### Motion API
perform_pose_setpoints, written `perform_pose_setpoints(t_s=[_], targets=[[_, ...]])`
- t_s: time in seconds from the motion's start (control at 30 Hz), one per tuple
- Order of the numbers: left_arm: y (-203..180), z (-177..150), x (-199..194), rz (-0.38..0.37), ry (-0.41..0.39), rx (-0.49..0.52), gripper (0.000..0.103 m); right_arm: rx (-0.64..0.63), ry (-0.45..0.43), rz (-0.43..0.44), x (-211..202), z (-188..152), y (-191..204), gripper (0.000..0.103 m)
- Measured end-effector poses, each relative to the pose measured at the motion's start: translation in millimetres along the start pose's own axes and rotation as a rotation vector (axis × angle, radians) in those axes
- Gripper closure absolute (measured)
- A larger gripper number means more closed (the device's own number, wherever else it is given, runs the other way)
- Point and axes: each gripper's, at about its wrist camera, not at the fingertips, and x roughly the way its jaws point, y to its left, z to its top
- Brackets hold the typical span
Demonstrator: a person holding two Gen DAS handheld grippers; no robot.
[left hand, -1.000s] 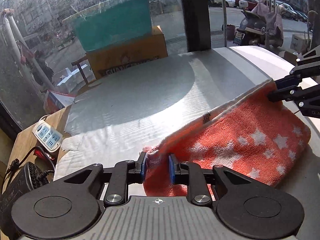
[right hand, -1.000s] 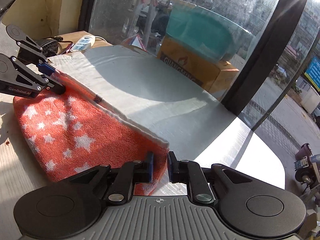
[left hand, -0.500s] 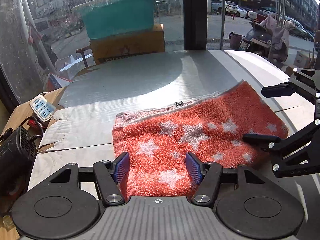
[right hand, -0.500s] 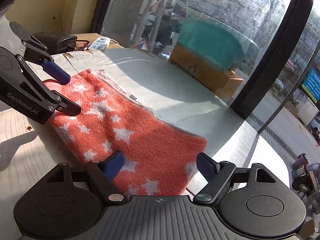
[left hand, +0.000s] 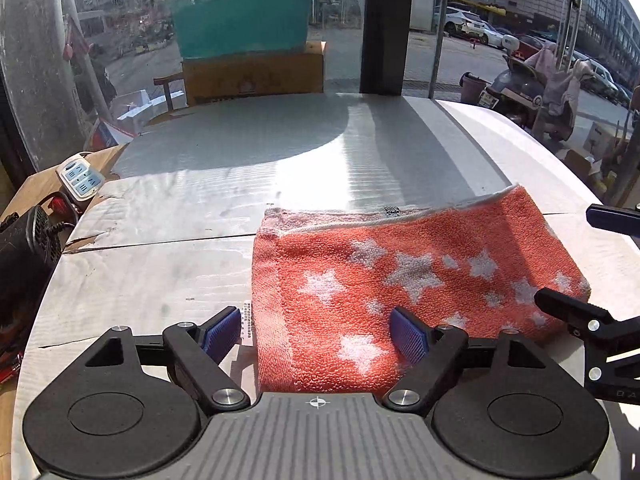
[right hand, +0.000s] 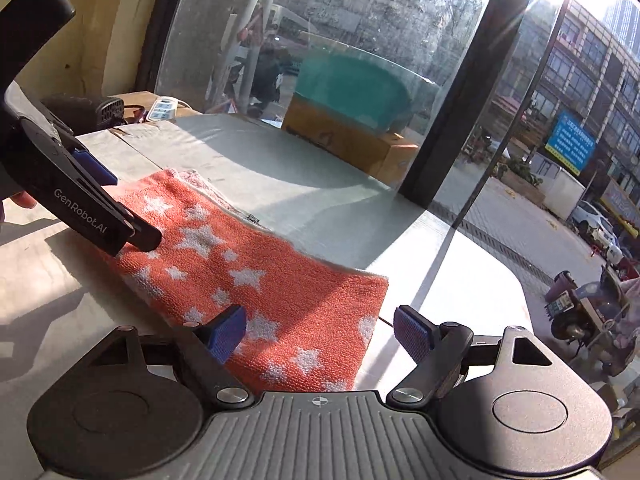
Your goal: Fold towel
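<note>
Towel (left hand: 400, 276) laid folded flat on table (left hand: 200, 200); left gripper (left hand: 318, 332) and right gripper (right hand: 320, 332) held wide apart, empty, presumably to let the fold settle.

We see one towel (left hand: 400, 280), coral-orange with white stars of different sizes. It is folded into a long flat band and lies on the white bench (left hand: 160, 280). At the far long edge a paler layer with a white hem shows from under the top layer, and a small dark tag sits there. In the right wrist view the towel (right hand: 260, 280) runs diagonally across the bench.
</note>
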Motion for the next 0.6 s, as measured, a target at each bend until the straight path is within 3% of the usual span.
perform_pose_setpoints(t_s=[0.1,0.17,0.23,0.33,0.4,0.43,0.6], targets=[[-5,-3,-12,-0.013,-0.001,-0.005,0.020,0.034,0.093,0.098,12,-8,2,0.021],[-9,-6,-19,-0.020,0.000,-0.007,0.020,0.144,0.110,0.107,17,-11,-6,0.021],[-12,-11,-27,-0.020,0.001,-0.013,0.020,0.205,0.110,0.065,13,-9,-9,0.021],[-15,-17,-37,-0.026,0.006,-0.034,0.019,0.269,0.037,-0.008,-12,-6,-8,0.019],[-15,-20,-42,-0.034,0.014,-0.058,0.019,0.323,0.000,-0.036,-31,-5,-6,0.002],[-15,-22,-44,-0.034,0.017,-0.071,0.019,0.336,-0.005,-0.041,-37,-5,-5,0.000],[-17,-31,-55,-0.031,0.021,-0.096,0.018,0.358,0.012,-0.075,-66,0,11,0.000]])
